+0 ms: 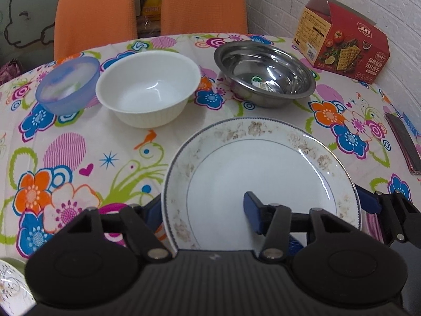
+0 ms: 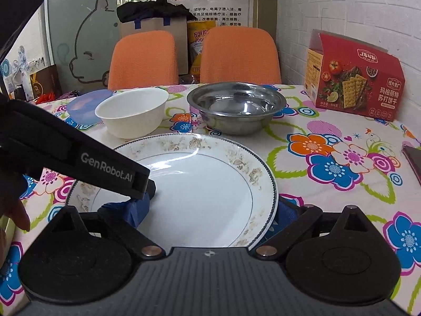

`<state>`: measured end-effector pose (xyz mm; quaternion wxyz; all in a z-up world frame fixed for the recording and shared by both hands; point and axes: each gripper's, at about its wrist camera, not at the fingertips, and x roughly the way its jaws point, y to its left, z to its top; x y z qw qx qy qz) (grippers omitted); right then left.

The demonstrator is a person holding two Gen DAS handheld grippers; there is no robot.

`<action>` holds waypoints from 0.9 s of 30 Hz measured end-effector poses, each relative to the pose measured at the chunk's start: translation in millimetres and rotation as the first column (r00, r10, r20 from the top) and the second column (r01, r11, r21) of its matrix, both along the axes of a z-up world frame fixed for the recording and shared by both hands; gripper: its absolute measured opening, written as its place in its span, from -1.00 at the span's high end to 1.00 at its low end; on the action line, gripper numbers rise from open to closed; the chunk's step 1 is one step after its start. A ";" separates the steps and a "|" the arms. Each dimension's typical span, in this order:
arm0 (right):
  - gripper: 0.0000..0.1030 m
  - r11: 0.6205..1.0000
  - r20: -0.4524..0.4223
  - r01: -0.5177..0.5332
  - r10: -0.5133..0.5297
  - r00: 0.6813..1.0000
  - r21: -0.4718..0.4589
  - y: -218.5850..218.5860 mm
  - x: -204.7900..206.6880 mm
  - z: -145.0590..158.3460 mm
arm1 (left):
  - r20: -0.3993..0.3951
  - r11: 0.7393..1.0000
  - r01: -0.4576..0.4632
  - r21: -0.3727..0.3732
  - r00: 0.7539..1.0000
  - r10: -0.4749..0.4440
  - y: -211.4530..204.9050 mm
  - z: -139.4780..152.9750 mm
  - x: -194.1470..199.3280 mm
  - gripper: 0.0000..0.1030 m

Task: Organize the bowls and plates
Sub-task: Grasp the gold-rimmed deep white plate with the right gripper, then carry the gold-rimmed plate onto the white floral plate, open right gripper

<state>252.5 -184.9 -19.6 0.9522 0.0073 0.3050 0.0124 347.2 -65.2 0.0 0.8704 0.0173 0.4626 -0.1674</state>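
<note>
A white plate (image 1: 263, 168) with a faded floral rim lies on the flowered tablecloth, close in front of both cameras. My left gripper (image 1: 202, 208) is open astride its left rim, with one blue pad on the plate's face and the other below the rim. My right gripper (image 2: 209, 208) is open astride the plate (image 2: 205, 184) at its right rim in the same way. The left gripper's black finger (image 2: 113, 168) reaches in beside it. Behind stand a blue translucent bowl (image 1: 68, 84), a white bowl (image 1: 147, 89) and a steel bowl (image 1: 265, 73).
A red cracker box (image 1: 344, 44) stands at the back right by the wall. A dark flat object (image 1: 402, 142) lies at the right table edge. Two orange chairs (image 1: 202, 2) stand behind the table. Another patterned dish (image 1: 10, 284) shows at the lower left. A person's hand (image 2: 15, 210) is at the left.
</note>
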 end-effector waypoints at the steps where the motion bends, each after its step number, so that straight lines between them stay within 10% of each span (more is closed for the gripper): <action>1: -0.64 1.000 0.002 0.000 0.000 1.000 0.003 1.3 -2.3 2.5 | 0.008 1.000 -0.001 0.001 1.000 0.001 0.9 1.9 -2.2 -0.01; 13: -0.66 0.997 0.102 -0.067 0.069 0.992 -0.024 50.3 -37.7 40.5 | 0.102 0.996 -0.066 -0.053 0.992 0.071 57.9 39.7 -47.6 -0.01; 27: -0.67 0.930 0.097 -0.366 0.361 0.927 0.041 184.6 -75.4 39.8 | 0.141 0.933 -0.360 -0.003 0.923 0.357 216.9 48.2 -132.5 -0.01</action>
